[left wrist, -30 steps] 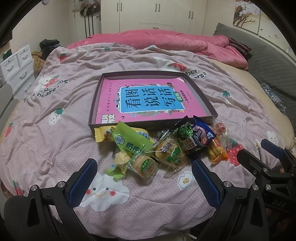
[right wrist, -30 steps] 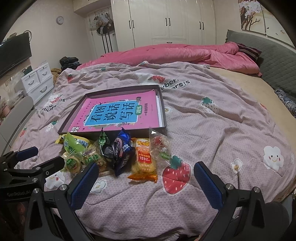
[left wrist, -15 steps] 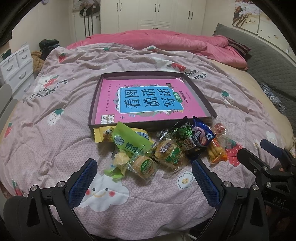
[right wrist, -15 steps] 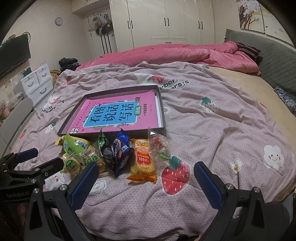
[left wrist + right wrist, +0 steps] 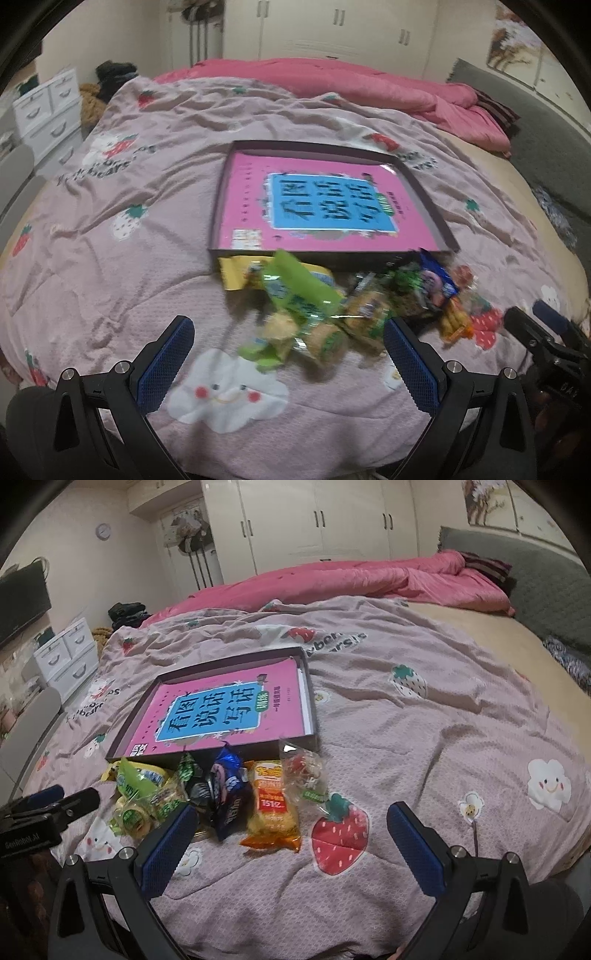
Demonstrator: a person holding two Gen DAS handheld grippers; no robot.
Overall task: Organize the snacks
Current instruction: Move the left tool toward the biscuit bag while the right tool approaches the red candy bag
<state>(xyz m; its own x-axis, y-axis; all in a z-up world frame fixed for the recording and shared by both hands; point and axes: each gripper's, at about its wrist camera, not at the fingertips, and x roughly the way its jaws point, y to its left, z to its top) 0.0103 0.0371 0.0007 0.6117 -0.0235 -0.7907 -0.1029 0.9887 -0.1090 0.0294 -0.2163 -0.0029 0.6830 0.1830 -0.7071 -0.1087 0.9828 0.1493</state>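
We had both sets of fingers wide & empty; snack pile (image 5: 343,310) lay just ahead of left gripper (image 5: 288,363), nearer than right gripper (image 5: 291,843), w/ box (image 5: 312,716) behind.

the left tongs (image 5: 288,354) have swung leftward; the snacks (image 5: 332,310) now sit right of centre.

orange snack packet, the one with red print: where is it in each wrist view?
Left wrist: orange snack packet sits right of centre at the right end of the snack pile, blurred, half hidden behind the dark blue packet.
Right wrist: same packet lies just left of centre, in full view, right of the dark blue packet.
Shared landmark: the red strawberry print on the bedspread, directly right of it.
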